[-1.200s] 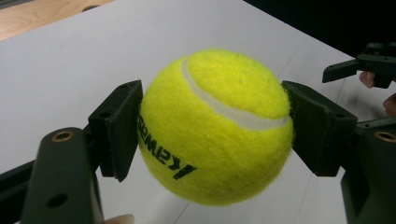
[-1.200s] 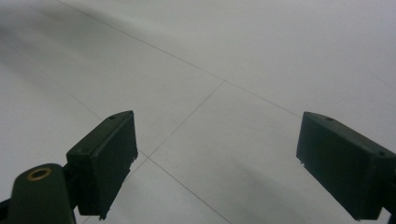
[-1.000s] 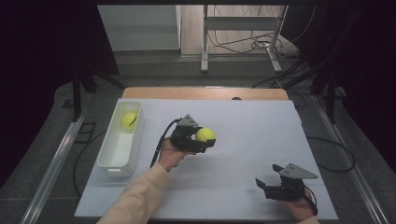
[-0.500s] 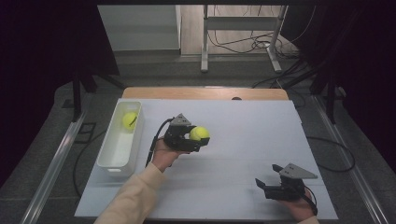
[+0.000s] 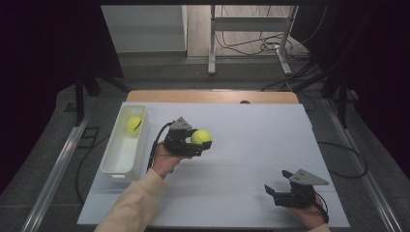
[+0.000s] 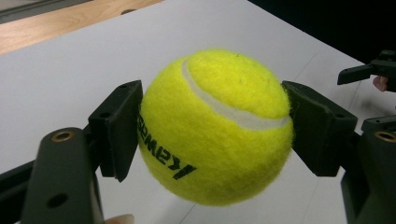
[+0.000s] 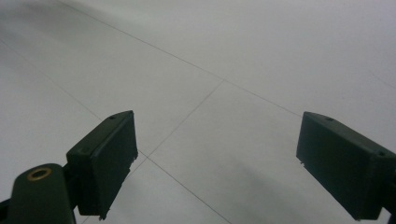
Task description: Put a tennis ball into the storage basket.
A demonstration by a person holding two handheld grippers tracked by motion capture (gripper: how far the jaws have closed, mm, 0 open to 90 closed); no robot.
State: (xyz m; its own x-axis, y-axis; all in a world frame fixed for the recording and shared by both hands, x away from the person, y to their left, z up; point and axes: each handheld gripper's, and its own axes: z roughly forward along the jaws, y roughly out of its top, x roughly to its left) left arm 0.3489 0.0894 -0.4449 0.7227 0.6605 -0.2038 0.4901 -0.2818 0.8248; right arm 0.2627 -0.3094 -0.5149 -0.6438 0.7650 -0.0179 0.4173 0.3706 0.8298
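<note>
Nearest the viewer, at the front right of the white tabletop, the right tongs rest low in the person's hand, jaws spread wide with nothing between them; the right gripper view confirms two black pads parted over bare surface. Farther in, left of centre, the left tongs are held above the tabletop and grip a yellow tennis ball. In the left gripper view the tennis ball sits squarely between the two jaws, each pad pressed against opposite sides near its widest girth, its white seam and black lettering turned toward the camera. Beyond and to the left, a white bin lies along the tabletop's left edge, and a second yellow ball rests in its far end. At the far edge a wooden strip borders the white surface.

Handling, judged from appearance: the held ball is likely light, springy and felt-covered, so it offers good friction but yields slightly under pressure. Being round, it is best taken across its diameter, as here; an off-centre hold could let it squirt out, and once set down it may roll.
</note>
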